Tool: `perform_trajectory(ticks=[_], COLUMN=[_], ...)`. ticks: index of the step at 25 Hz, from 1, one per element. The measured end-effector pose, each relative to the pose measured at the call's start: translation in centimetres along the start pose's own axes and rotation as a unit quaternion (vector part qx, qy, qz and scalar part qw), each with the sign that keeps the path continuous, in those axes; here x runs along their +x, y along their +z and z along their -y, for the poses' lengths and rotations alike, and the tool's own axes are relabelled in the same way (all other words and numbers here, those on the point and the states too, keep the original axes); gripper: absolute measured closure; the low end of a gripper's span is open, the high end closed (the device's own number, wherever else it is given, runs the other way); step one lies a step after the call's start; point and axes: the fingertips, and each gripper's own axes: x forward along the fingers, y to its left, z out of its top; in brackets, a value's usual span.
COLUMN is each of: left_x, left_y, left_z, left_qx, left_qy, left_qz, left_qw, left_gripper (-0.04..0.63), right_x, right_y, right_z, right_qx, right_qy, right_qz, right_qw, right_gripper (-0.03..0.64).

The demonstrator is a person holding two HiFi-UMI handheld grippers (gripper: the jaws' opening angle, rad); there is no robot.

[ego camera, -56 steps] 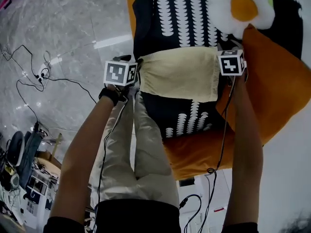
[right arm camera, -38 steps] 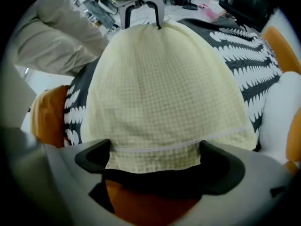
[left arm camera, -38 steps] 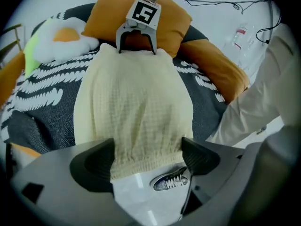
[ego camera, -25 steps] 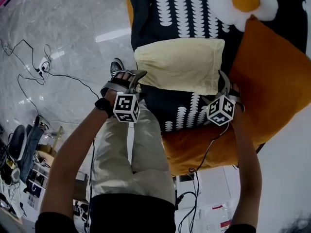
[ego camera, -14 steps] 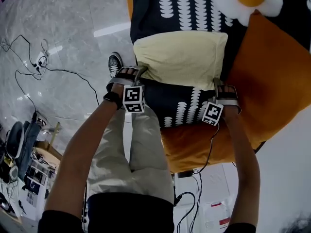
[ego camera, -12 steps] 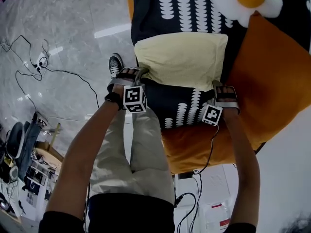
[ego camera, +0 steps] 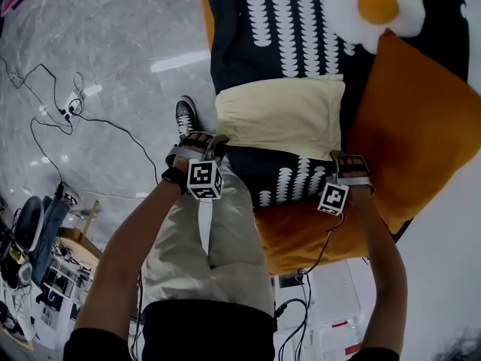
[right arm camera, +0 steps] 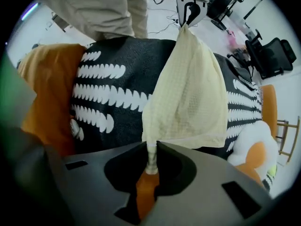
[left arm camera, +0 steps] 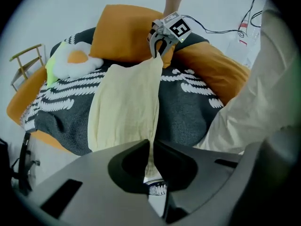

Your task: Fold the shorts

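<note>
The pale yellow shorts [ego camera: 282, 119] lie flat on the black-and-white blanket [ego camera: 263, 36], close to its near edge and beside the orange cushion [ego camera: 421, 119]. The left tongs [ego camera: 216, 143] are clamped on the shorts' near left corner. The right tongs [ego camera: 336, 157] are closing, with the near right corner pinched between them.

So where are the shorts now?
Head view, centre: shorts lie on the blanket, left of the orange cushion; left gripper grips one corner, right gripper is closing its jaws on the other.
</note>
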Motion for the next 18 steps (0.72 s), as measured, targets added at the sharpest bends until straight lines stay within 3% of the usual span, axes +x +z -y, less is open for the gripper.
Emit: perform_trajectory(ticks=[3, 6, 9, 12, 16, 18], left_x=[-0.4, -1.2, -2.2, -1.4, -0.6, 0.0], left_y=[-0.2, 0.0, 0.3, -0.5, -1.2, -2.2], left_z=[2.2, 1.8, -0.9, -4.2, -8.5, -11.5], left_qx=[0.003, -0.019, -0.045, -0.07, -0.141, -0.179], left_qy=[-0.013, -0.012, -0.022, -0.069, -0.131, -0.122], left_qz=[-0.001, 0.013, 0.029, 0.026, 0.025, 0.012], left_qw=[0.9999, 0.9997, 0.9983, 0.9948, 0.981, 0.9762], left_gripper=[0.566, 0.566, 0.565, 0.565, 0.565, 0.54], right_x=[-0.4, -0.9, -1.6, -0.9, 1.4, 3.0], right_y=[0.5, 0.4, 0.3, 0.0, -1.4, -1.7], right_z=[-2.3, -2.1, 0.5, 5.3, 12.8, 17.2], right_qx=[0.002, 0.005, 0.016, 0.059, 0.118, 0.15], right_qy=[0.034, 0.067, 0.145, 0.217, 0.225, 0.194], right_qz=[-0.001, -0.004, 0.002, 0.029, 0.038, 0.027], right_qw=[0.999, 0.998, 0.989, 0.974, 0.966, 0.969], right_gripper=[0.56, 0.56, 0.558, 0.558, 0.556, 0.535])
